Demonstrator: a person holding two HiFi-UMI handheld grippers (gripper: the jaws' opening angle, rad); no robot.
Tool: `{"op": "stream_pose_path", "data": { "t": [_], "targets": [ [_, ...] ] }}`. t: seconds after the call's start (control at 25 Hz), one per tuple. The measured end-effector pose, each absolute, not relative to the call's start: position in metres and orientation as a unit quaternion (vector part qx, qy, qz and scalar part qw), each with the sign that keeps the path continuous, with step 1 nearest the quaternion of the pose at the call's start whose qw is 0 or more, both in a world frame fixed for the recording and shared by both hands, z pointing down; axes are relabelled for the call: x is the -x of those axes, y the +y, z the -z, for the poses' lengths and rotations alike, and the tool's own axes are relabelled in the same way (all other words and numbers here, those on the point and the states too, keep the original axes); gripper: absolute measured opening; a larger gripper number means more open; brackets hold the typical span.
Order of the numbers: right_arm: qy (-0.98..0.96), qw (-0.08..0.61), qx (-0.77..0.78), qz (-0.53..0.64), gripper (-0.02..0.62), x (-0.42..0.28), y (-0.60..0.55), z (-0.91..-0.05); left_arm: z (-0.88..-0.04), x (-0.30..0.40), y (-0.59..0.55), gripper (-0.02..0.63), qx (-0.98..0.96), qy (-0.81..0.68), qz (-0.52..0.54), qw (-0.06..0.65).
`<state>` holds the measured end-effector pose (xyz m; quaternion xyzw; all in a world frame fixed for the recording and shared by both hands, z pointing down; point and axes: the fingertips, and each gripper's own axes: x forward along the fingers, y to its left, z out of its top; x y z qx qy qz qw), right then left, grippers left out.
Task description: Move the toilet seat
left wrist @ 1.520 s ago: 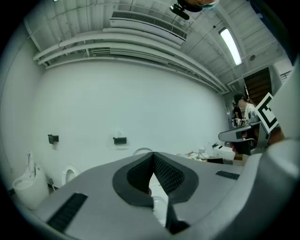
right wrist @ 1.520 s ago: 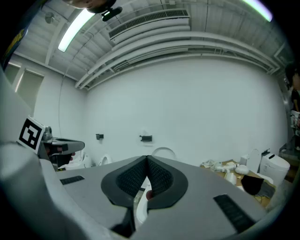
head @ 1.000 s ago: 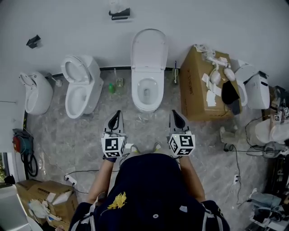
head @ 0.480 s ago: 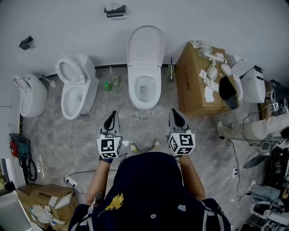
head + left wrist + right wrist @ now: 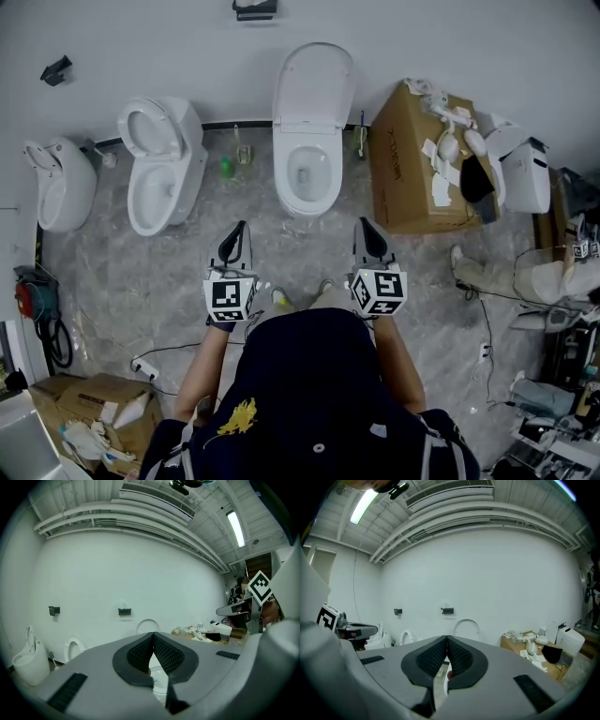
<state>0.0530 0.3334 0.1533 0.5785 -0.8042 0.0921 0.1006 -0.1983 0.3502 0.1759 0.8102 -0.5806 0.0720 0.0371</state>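
Against the far wall, straight ahead of the person, the middle toilet [image 5: 309,192] has its toilet seat [image 5: 314,84] tipped up and leaning back; whether lid and ring are both raised I cannot tell. Both the left gripper [image 5: 242,228] and the right gripper [image 5: 367,225] hover well short of the bowl, jaws pressed together on nothing. By my reading, nothing is done yet: reaching, gripping and swinging the seat all remain.
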Motion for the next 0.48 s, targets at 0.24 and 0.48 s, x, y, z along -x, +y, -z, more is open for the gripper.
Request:
{"op": "stream_pose_path", "data": {
  "t": [0.24, 0.48],
  "targets": [
    [-0.786, 0.108, -0.600, -0.104, 0.026, -0.057, 0.349, -0.162, -0.191, 0.199, 0.355, 0.018, -0.823, -0.560, -0.080, 0.046],
    [-0.759, 0.105, -0.635, -0.102, 0.026, -0.079, 0.351, -0.163, -0.196, 0.181, 0.349, 0.018, -0.836, -0.540, -0.082, 0.051]
  ]
}}
